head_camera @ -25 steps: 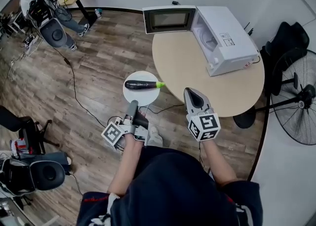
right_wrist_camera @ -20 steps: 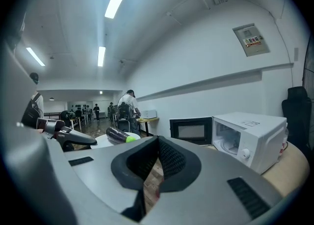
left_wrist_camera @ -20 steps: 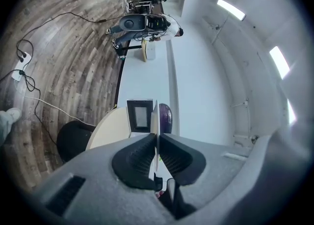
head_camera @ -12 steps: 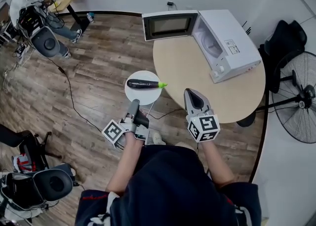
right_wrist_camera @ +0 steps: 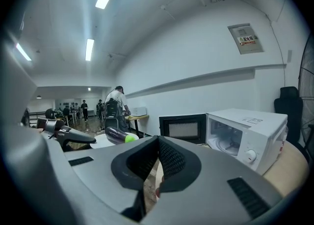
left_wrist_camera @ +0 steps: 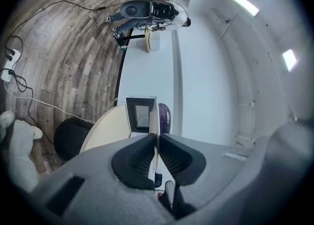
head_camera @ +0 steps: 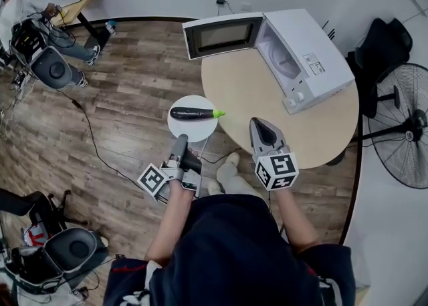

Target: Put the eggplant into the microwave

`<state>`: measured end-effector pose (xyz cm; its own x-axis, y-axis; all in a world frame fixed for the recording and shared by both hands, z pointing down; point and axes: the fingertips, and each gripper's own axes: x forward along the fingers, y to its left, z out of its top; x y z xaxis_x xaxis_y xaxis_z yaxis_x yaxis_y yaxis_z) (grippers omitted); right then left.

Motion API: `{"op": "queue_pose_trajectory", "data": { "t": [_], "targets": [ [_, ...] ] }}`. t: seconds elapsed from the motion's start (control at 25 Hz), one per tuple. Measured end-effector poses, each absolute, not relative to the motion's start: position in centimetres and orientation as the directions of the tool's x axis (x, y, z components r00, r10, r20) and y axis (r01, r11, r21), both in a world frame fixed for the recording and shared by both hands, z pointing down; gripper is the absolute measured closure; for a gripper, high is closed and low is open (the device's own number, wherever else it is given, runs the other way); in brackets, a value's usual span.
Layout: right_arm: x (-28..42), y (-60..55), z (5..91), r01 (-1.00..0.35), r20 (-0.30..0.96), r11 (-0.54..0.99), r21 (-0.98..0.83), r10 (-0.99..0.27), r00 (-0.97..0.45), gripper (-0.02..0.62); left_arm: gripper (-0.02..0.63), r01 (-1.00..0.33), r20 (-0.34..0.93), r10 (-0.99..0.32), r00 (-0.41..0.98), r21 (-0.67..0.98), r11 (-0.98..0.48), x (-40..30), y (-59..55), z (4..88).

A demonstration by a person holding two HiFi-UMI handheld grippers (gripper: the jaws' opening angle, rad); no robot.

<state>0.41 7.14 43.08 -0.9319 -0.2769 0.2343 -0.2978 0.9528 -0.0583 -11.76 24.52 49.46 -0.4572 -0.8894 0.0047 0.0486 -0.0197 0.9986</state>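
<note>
Eggplant (head_camera: 192, 113) awaits pickup: open left gripper (head_camera: 179, 143) jaws (closed together, empty, like right gripper (head_camera: 262, 128)), then straddle its dark middle

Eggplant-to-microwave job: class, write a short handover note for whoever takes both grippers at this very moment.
Left gripper: shut, empty, just short of the eggplant.
Right gripper: shut, empty, over the near edge of the round table.
Eggplant: lying on the small white round stand beside the table, green stem end toward the table.
Microwave: on the table, door swung open.
Done: door is open; eggplant untouched.
Left: open a gripper, grasp the eggplant, carry it into the microwave, release.
</note>
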Motion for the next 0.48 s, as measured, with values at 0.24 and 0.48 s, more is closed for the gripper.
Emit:
{"op": "queue_pose_trajectory", "data": {
  "t": [0.24,0.48],
  "targets": [
    [-2.1,3.5,43.2,-0.318,0.229,0.945,-0.079,-0.294,-0.928,0.584,0.574,0.053,0.011,-0.896,-0.443,0.999,-0.014,-14.4,21.0,49.6],
    [-4.9,-0.9,43.4,-0.330,0.231,0.940,-0.085,-0.304,-0.924,0.584,0.574,0.054,0.029,-0.909,-0.416,0.999,0.007,-17.1,16.2,49.8]
  ]
}}
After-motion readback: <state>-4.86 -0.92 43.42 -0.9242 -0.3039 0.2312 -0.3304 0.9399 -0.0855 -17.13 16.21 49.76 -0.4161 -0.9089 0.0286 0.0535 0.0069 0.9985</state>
